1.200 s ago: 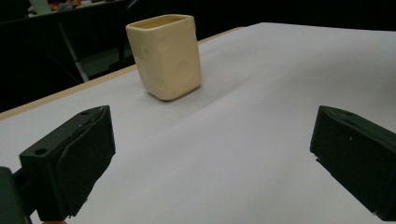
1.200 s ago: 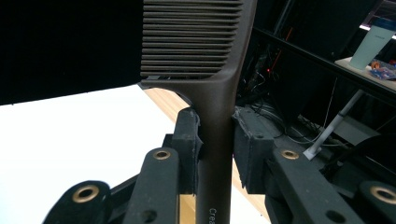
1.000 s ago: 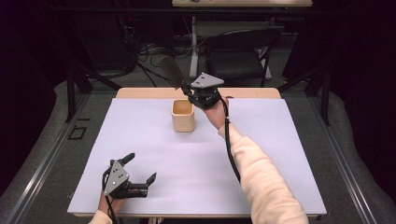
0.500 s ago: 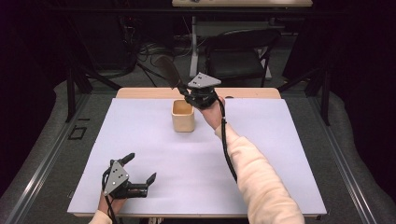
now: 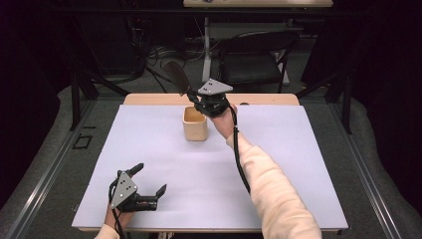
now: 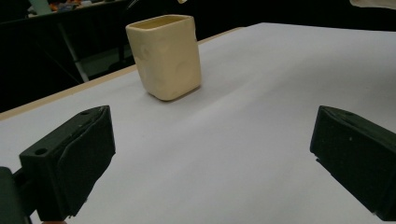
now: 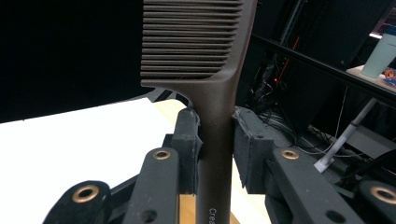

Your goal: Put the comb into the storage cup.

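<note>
A dark brown comb [image 5: 175,77] sticks up and to the left from my right gripper [image 5: 191,97], which is shut on its handle just behind the cream square cup [image 5: 195,124]. In the right gripper view the comb [image 7: 201,51] rises with its teeth at the top, and the right gripper [image 7: 217,144] clamps the handle between both pads. Near the front left corner of the white table top [image 5: 278,164] my left gripper [image 5: 149,178] lies open and holds nothing. The left gripper view has the cup [image 6: 164,56] upright beyond the wide-apart jaws of the left gripper [image 6: 215,154].
A black chair [image 5: 254,59] and floor cables stand behind the table's wooden far edge [image 5: 149,98]. Dark stands flank the table on both sides. A pale teal bottle [image 7: 383,51] sits on a far shelf.
My right gripper has shifted slightly left with the comb, staying behind the cup. The left gripper has not moved.
</note>
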Demonstrator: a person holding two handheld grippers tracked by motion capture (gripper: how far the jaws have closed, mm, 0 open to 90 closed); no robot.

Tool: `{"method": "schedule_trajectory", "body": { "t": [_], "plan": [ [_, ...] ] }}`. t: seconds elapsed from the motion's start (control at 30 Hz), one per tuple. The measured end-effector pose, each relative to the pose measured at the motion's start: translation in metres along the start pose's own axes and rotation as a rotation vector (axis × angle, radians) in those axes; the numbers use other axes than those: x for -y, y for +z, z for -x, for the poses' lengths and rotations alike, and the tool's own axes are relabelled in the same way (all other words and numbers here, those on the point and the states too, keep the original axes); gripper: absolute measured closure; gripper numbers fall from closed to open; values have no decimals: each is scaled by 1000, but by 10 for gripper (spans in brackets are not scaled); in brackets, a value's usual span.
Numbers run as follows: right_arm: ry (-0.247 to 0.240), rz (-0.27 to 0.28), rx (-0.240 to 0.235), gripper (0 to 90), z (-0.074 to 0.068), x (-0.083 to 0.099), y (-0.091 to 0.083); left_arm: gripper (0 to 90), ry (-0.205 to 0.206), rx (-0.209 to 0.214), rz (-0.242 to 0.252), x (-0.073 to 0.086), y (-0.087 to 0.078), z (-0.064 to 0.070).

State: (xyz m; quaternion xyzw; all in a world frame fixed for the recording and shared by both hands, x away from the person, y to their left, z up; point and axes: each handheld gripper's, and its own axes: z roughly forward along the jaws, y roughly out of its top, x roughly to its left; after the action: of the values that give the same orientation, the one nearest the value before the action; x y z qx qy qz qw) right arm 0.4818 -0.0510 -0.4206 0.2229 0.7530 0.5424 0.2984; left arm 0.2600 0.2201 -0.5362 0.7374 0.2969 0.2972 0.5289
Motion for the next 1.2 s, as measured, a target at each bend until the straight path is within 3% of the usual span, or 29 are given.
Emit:
{"method": "schedule_trajectory", "body": {
  "t": [1.2],
  "plan": [
    [26,-24,-27,721,-8,15,18,1,-2,-1,2,0,-1,0]
  ]
}}
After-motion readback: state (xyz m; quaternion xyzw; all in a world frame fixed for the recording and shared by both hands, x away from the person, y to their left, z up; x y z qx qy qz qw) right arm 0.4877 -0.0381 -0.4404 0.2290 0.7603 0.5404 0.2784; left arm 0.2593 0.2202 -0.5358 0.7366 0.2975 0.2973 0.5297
